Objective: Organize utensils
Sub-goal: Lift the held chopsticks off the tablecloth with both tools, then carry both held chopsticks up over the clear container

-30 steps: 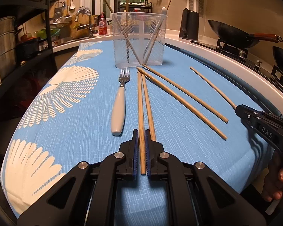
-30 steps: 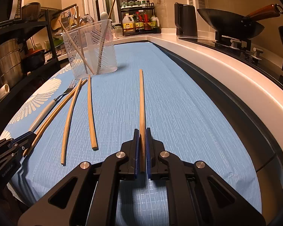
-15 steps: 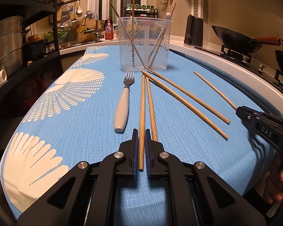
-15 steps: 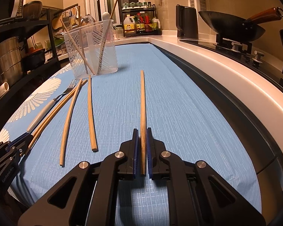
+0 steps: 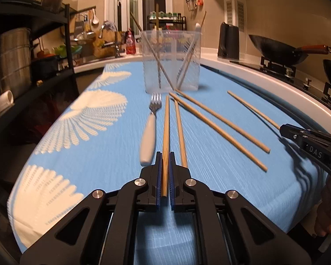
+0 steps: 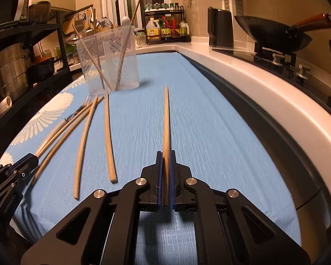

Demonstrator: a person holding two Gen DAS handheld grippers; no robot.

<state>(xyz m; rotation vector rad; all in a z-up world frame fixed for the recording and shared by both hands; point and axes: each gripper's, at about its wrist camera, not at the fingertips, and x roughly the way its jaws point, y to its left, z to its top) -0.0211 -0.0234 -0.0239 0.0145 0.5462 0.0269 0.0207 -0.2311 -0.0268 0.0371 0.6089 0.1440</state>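
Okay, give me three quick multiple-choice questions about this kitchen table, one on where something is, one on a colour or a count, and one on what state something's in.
1. Where does the fork lie?
A. inside the clear holder
B. on the cloth, left of the chopsticks
C. on the stove

2. What colour is the tablecloth?
A. red
B. green
C. blue with white pattern

3. What is the left hand-held gripper doing?
A. shut on a chopstick
B. wide open
C. holding the fork

Answers: 1 B, its white handle rests on the cloth; 2 C, blue weave shows everywhere; 3 A, chopstick sits between closed fingers.
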